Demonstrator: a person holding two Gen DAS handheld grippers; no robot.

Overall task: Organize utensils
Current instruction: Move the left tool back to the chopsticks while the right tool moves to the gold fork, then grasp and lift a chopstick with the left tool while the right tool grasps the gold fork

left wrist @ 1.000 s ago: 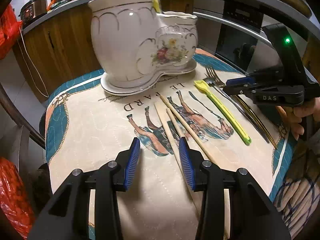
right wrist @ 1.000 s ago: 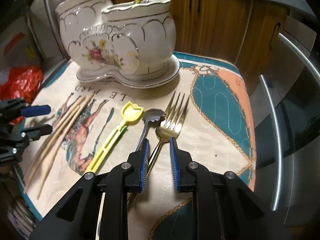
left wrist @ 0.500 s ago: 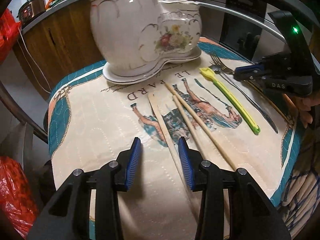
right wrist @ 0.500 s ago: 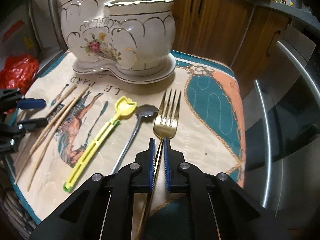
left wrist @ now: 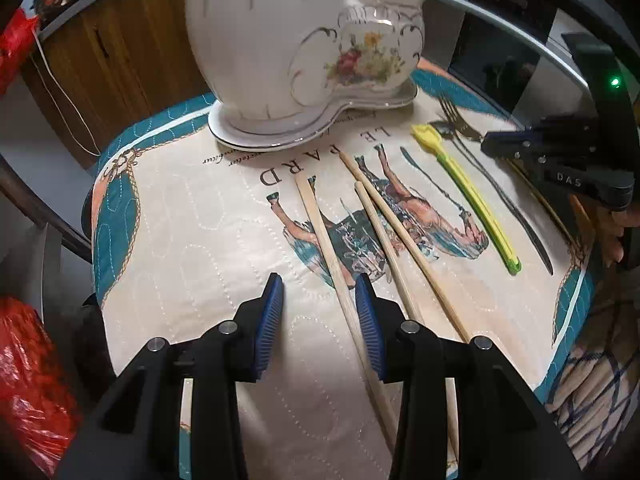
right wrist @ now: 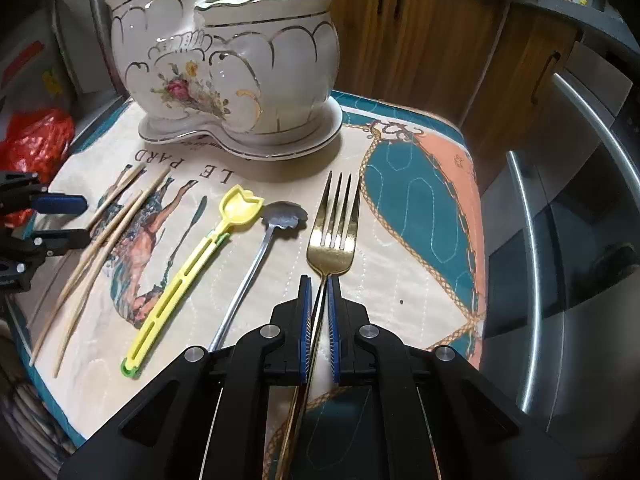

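A white two-pot ceramic utensil holder (right wrist: 240,80) stands at the back of the mat; it also shows in the left wrist view (left wrist: 296,48). A yellow utensil and a fork stick out of it. My right gripper (right wrist: 319,304) is shut on the handle of a gold fork (right wrist: 334,232) that lies on the mat. Left of the fork lie a silver spoon (right wrist: 256,260) and a yellow plastic utensil (right wrist: 192,268). Three wooden chopsticks (left wrist: 384,232) lie near my left gripper (left wrist: 319,304), which is open over the leftmost chopstick's lower part.
The printed quilted mat (left wrist: 192,240) covers a small table with edges close on all sides. A red plastic bag (left wrist: 24,392) is at the lower left. Wooden cabinets (right wrist: 440,32) stand behind, and an oven with a steel handle (right wrist: 540,240) is at the right.
My right gripper has closed on the gold fork's handle. My left gripper has moved left, so the chopsticks sit further right of it, one under its right finger.
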